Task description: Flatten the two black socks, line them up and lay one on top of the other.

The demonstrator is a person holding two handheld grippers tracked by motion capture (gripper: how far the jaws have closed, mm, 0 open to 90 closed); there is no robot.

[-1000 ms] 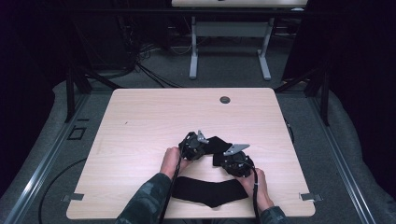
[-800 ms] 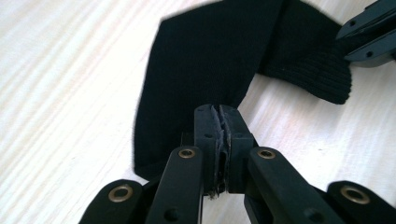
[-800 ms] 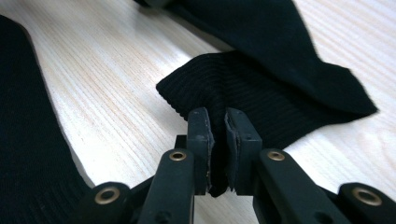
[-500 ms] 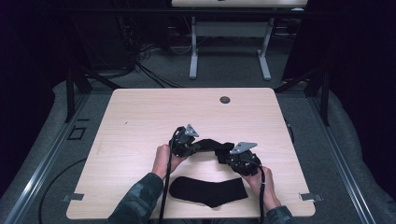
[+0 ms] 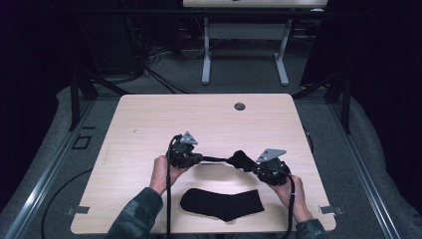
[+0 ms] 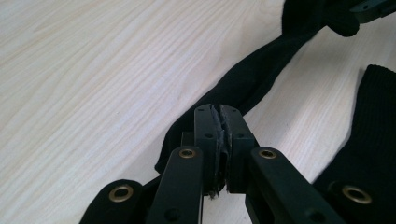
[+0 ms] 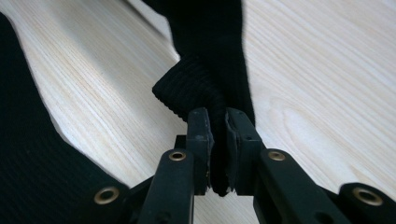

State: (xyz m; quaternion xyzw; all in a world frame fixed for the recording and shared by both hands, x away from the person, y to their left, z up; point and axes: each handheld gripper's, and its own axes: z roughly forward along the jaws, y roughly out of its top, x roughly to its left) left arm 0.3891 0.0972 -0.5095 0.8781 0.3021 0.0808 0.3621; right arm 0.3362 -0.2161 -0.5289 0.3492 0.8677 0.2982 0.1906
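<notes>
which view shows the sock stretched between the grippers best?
High view: the stretched sock spans whole between left gripper and right gripper. The left gripper view shows one pinched end with its length running off; the right gripper view shows its ribbed end clamped.

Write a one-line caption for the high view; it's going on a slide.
Left gripper and right gripper stretch a black sock above the table; a second sock lies flat.

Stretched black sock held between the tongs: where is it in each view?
High view: stretched black sock at centre, strung between both tongs.
Left gripper view: runs from the jaws to upper right.
Right gripper view: bunched above the jaws.
Shared landmark: flat black sock on the light wooden table.
</notes>
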